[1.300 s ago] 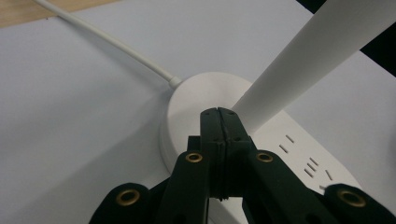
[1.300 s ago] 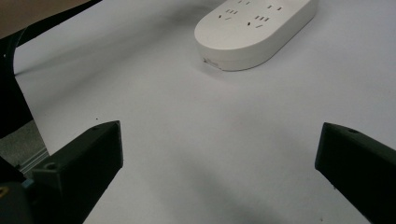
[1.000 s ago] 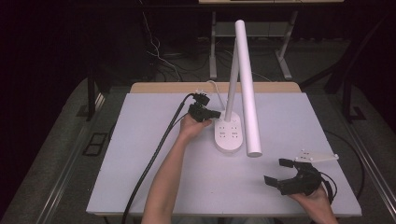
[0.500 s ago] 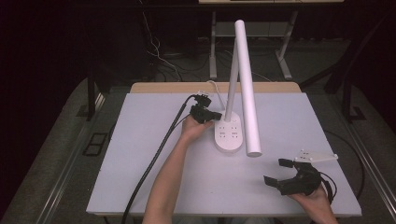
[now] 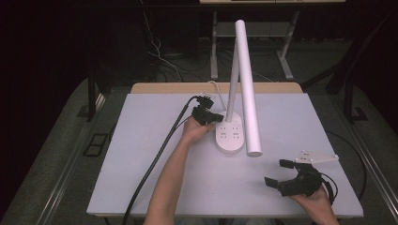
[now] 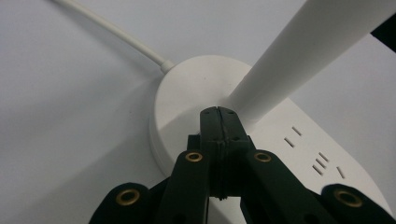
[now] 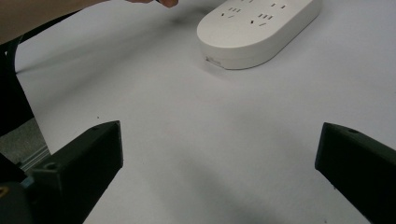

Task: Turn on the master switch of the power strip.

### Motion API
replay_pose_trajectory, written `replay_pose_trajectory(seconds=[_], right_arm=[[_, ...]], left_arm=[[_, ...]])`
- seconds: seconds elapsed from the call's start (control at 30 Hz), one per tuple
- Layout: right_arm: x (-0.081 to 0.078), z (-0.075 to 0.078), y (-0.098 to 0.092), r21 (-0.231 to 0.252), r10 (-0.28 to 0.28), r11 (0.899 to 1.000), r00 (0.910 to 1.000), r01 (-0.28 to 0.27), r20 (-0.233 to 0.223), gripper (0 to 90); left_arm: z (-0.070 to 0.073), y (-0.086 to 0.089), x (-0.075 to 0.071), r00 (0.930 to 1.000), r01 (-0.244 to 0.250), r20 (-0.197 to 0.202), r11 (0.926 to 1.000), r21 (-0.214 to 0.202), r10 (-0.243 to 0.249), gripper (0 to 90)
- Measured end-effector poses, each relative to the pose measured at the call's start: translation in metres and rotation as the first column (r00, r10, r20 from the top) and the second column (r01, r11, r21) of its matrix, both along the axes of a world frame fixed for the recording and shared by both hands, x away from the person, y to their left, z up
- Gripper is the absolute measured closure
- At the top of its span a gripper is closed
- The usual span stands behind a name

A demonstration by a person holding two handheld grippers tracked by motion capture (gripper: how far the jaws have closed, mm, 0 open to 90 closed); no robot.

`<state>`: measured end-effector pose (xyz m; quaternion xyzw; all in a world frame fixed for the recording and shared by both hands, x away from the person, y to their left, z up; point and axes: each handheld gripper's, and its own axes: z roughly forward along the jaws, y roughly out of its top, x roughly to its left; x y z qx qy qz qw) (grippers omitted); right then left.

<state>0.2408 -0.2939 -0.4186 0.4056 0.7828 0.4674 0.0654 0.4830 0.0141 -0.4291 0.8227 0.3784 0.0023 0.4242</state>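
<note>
Lamp [image 5: 237, 84] w/ socket base [image 5: 231, 137] at frame centre on table [image 5: 141, 154]. Left gripper [image 5: 206, 115]: jaws together, tips at base by the stem. Right gripper [image 5: 284, 174], lower right: jaws wide apart, nothing between.

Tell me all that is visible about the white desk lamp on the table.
The desk lamp looks like smooth white plastic: an oval base with socket slots, a slanted stem, and a long tube head reaching toward the person. Its cord leaves the base's rear. The shut left gripper presses on the base beside the stem.
</note>
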Motion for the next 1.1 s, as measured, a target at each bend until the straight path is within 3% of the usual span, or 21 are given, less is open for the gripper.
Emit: replay_pose_trajectory(seconds=[0.1, 0.3, 0.37, 0.53, 0.57, 0.6, 0.73, 0.83, 0.87, 0.9, 0.93, 1.0, 1.1], right_arm=[[-0.001, 0.000, 0.000, -0.002, 0.001, 1.000, 1.0000, -0.001, 0.003, 0.3], [-0.001, 0.001, 0.000, 0.000, 0.001, 1.000, 1.0000, -0.001, 0.004, 0.3], [-0.001, 0.001, 0.000, -0.001, 0.001, 1.000, 1.0000, -0.001, 0.005, 0.3], [-0.001, 0.000, -0.001, 0.002, 0.002, 1.000, 1.0000, -0.002, 0.002, 0.3], [-0.001, 0.000, -0.001, 0.002, 0.000, 1.000, 1.0000, 0.000, -0.001, 0.3], [0.000, 0.000, -0.001, 0.002, -0.002, 1.000, 1.0000, 0.002, -0.003, 0.3], [0.000, -0.001, -0.001, 0.003, 0.002, 1.000, 1.0000, -0.002, -0.002, 0.3], [0.000, -0.001, -0.001, 0.003, 0.004, 1.000, 1.0000, -0.004, -0.003, 0.3], [0.001, -0.002, -0.002, 0.003, 0.003, 1.000, 1.0000, -0.003, -0.003, 0.3], [0.001, -0.002, -0.002, 0.003, 0.002, 1.000, 1.0000, -0.002, -0.004, 0.3], [0.001, -0.002, -0.002, 0.002, 0.002, 1.000, 1.0000, -0.002, -0.004, 0.3], [0.000, -0.001, -0.002, 0.004, -0.001, 1.000, 1.0000, 0.001, -0.007, 0.3], [0.000, -0.001, -0.002, 0.003, -0.001, 1.000, 1.0000, 0.001, -0.006, 0.3]], left_arm=[[0.001, -0.001, 0.000, 1.0000, 0.007, 0.005, 0.9997, 0.024, -0.008, 90.0], [0.000, -0.002, -0.001, 1.0000, -0.003, 0.001, 0.9997, 0.024, 0.003, 90.0], [0.001, -0.003, -0.002, 0.9997, 0.010, 0.022, 0.9987, 0.050, -0.011, 90.0], [0.000, -0.002, -0.004, 0.9988, 0.012, 0.047, 0.9985, 0.054, -0.015, 90.0], [0.001, -0.001, -0.005, 0.9977, -0.005, 0.067, 0.9989, 0.046, 0.002, 90.0], [0.002, -0.001, -0.005, 0.9945, -0.028, 0.103, 0.9962, 0.082, 0.019, 90.0], [0.000, 0.009, 0.000, 0.9960, -0.035, 0.084, 0.9982, 0.048, 0.031, 90.0], [0.002, 0.012, -0.001, 0.9939, -0.074, 0.080, 0.9967, -0.034, 0.076, 90.0], [0.004, 0.014, 0.000, 0.9934, -0.070, 0.088, 0.9971, -0.029, 0.073, 90.0], [0.008, 0.020, 0.001, 0.9951, -0.019, 0.097, 0.9994, 0.029, 0.016, 90.0], [0.008, 0.017, 0.000, 0.9942, -0.053, 0.093, 0.9984, -0.021, 0.054, 90.0], [0.012, 0.023, 0.000, 0.9945, -0.016, 0.104, 0.9997, 0.019, 0.014, 90.0], [0.017, 0.025, -0.003, 0.9948, -0.027, 0.098, 0.9996, 0.012, 0.025, 90.0]])
